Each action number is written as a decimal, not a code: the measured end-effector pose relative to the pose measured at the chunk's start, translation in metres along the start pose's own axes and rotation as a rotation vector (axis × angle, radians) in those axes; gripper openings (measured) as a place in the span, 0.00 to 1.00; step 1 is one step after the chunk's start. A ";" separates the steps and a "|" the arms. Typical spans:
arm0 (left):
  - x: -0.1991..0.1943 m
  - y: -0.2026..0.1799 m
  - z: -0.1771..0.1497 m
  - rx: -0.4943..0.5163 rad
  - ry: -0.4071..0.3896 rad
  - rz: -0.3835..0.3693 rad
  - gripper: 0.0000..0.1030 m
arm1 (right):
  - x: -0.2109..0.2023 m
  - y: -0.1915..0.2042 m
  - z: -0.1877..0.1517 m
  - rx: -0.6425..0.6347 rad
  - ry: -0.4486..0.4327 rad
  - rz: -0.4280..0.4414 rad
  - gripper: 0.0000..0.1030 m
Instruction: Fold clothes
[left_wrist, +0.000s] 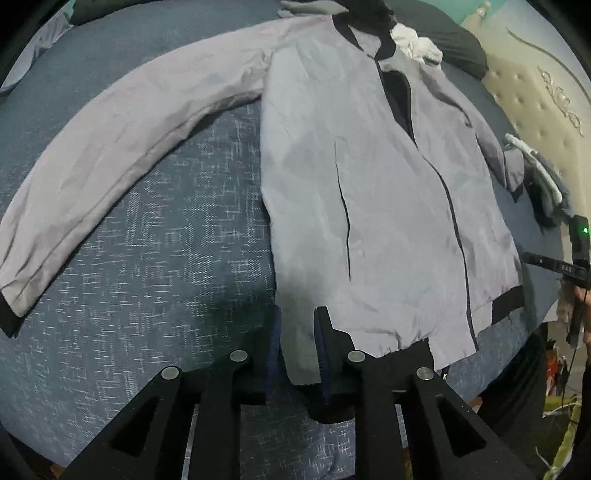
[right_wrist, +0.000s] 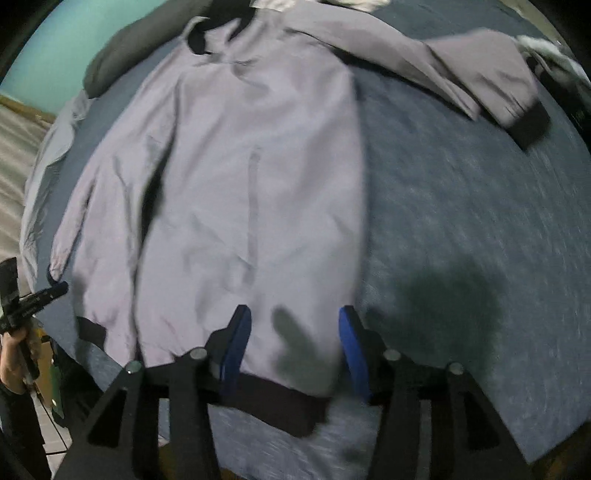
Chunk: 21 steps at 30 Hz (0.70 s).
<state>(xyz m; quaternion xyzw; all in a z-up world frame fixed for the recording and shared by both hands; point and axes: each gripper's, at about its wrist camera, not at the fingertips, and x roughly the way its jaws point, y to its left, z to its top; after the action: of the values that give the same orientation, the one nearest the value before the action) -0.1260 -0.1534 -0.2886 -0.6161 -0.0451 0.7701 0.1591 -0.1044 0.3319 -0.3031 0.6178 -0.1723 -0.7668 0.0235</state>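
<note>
A grey jacket (left_wrist: 369, 192) with black cuffs and hem band lies front-up on a blue bedspread (left_wrist: 155, 258), left sleeve (left_wrist: 122, 144) stretched out sideways. My left gripper (left_wrist: 299, 332) sits at the jacket's near left hem corner, its fingers drawn in with the grey cloth filling the gap between them. In the blurred right wrist view the jacket (right_wrist: 236, 177) fills the middle. My right gripper (right_wrist: 293, 310) stands open, its blue pads (right_wrist: 236, 336) straddling the near right hem above the black band (right_wrist: 273, 402). The right sleeve (right_wrist: 472, 70) lies out to the far right.
A black pillow (left_wrist: 454, 40) and a white cloth (left_wrist: 413, 40) lie beyond the collar. More clothes (left_wrist: 546, 184) are piled by the tufted headboard (left_wrist: 535, 99). A hand (right_wrist: 14, 354) holds the other gripper at the bed's near edge. Floor clutter (left_wrist: 557, 369) shows past the bed's corner.
</note>
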 end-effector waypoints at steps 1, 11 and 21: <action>0.004 -0.002 0.000 -0.001 0.007 -0.001 0.19 | 0.002 -0.006 -0.004 0.009 0.009 0.009 0.49; 0.025 -0.001 0.001 -0.013 0.060 0.027 0.19 | 0.029 -0.004 -0.020 0.002 0.044 0.046 0.12; 0.037 -0.009 -0.003 0.028 0.092 0.054 0.19 | 0.001 -0.032 -0.027 0.075 -0.046 0.017 0.06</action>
<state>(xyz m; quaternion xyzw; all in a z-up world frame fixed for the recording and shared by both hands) -0.1280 -0.1347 -0.3213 -0.6495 -0.0102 0.7455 0.1490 -0.0731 0.3557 -0.3182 0.5989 -0.2065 -0.7737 0.0028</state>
